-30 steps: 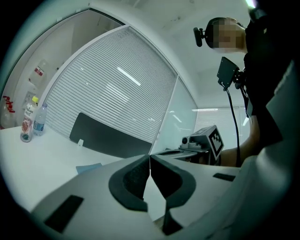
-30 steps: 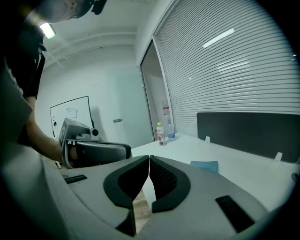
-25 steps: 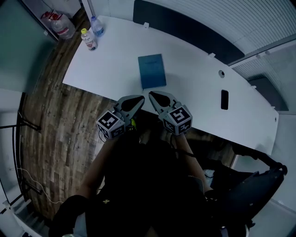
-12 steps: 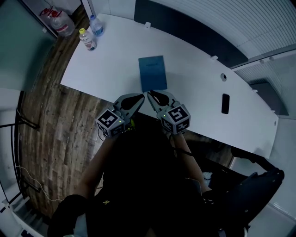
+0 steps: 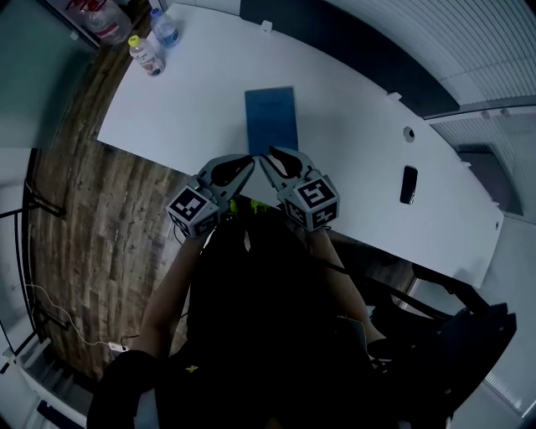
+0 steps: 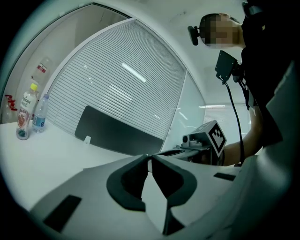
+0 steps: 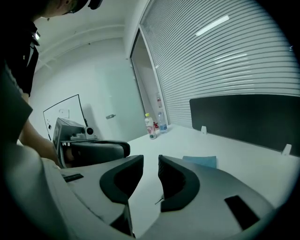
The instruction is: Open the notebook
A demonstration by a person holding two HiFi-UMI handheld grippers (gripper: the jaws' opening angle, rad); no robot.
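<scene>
A closed blue notebook (image 5: 271, 117) lies flat on the white table (image 5: 352, 159), its near end toward me. Both grippers hover side by side over the table's front edge, just short of that end. My left gripper (image 5: 243, 165) sits to the left, its jaws opening by a narrow slit with nothing in it (image 6: 149, 161). My right gripper (image 5: 270, 159) is opening wider, its jaws empty too (image 7: 150, 165). In the right gripper view the notebook (image 7: 200, 161) shows just beyond the right jaw, and the left gripper (image 7: 96, 151) shows at left.
Two small bottles (image 5: 146, 54) and a large one (image 5: 105, 17) stand at the table's far left corner. A black phone (image 5: 408, 184) lies at the right, near a round cable hole (image 5: 409, 132). A dark panel (image 5: 352, 59) runs along the far edge. Wooden floor (image 5: 92, 218) lies to the left.
Both grippers have moved forward and down toward the notebook's near end. Their jaws, shut before, have parted, the right more than the left.
</scene>
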